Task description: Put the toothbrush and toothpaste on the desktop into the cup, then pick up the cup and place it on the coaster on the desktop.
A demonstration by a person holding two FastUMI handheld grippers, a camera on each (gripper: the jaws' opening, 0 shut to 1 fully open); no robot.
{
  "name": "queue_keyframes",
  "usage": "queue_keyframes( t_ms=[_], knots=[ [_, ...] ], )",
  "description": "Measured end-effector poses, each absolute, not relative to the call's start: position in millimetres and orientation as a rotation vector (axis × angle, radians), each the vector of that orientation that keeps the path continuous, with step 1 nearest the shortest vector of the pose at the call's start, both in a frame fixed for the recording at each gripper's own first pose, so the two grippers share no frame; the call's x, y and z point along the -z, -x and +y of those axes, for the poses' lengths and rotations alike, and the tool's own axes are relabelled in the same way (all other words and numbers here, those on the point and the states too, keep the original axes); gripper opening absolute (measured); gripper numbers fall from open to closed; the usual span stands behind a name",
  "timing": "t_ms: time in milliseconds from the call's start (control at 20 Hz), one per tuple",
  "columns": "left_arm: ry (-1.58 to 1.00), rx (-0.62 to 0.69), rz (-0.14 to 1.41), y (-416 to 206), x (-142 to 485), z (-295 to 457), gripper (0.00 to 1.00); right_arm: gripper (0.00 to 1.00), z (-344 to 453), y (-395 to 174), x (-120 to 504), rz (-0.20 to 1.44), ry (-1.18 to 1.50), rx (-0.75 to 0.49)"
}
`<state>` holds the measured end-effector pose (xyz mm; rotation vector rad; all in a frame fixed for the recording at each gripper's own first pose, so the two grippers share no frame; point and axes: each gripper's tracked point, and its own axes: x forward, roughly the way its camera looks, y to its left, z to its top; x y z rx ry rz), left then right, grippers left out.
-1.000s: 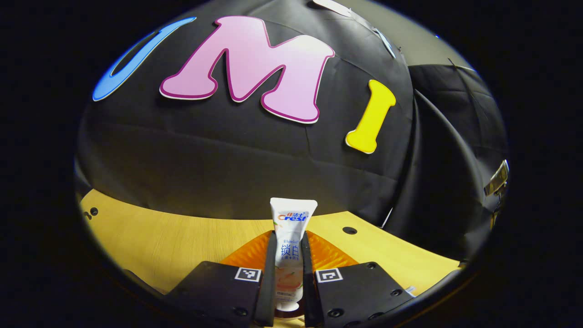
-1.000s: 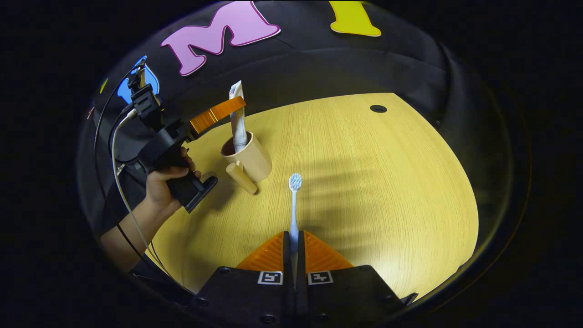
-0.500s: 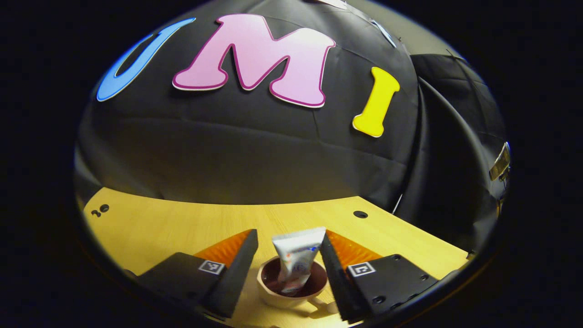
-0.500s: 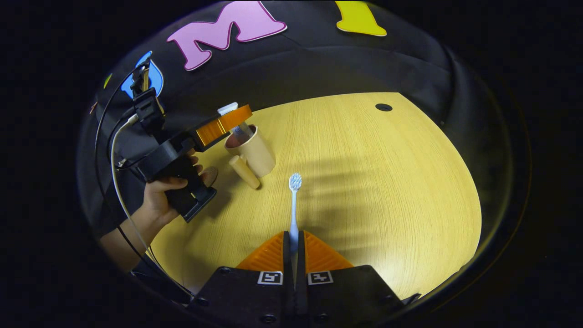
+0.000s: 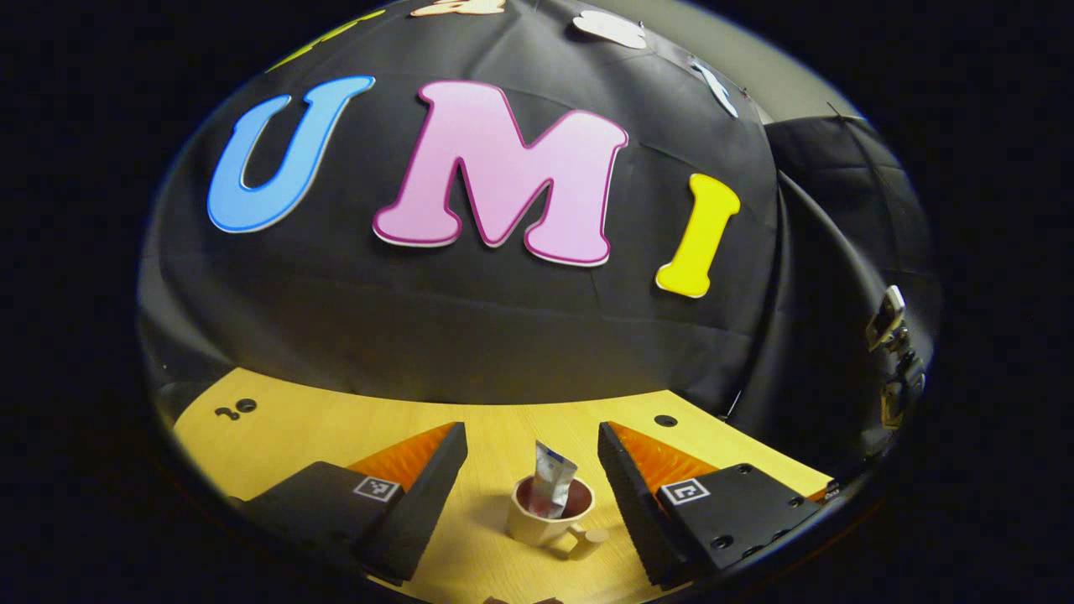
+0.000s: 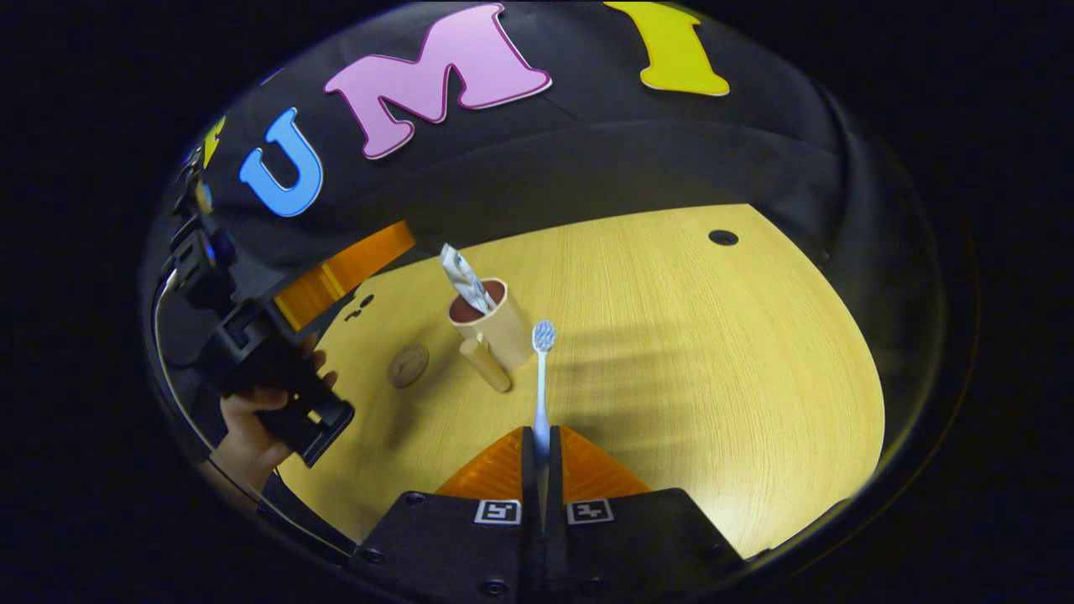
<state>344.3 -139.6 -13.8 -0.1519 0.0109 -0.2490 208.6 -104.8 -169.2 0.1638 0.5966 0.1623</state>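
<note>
I see the toothpaste already leaning in the cup. My left tool is spread wide above it. My right tool grips the toothbrush, pointing to 12 o'clock; next I must lower it into the cup, then move the cup to the coaster at its 9 o'clock.

The tan cup stands upright on the wooden desktop, out past the wide-open left tongs. The white toothpaste leans inside it, top end sticking out. The pale blue toothbrush is pinched by its handle in the right tongs, brush head pointing ahead by the cup. The small round coaster lies flat near the cup's handle.
</note>
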Motion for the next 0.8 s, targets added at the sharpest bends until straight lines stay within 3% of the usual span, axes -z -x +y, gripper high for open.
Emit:
queue_keyframes(
  t_ms=[400,800],
  knots=[
    [0.120,0.193,0.017,-274.7,-12.9,-100.8,0.97,0.05,-64.5,-276.6,94.9,0.379,-0.207,-0.221],
    [0.169,0.186,0.016,-255.3,-6.0,-96.1,0.97,0.05,-49.8,-335.2,59.4,0.152,-0.249,-0.211]
  ],
)
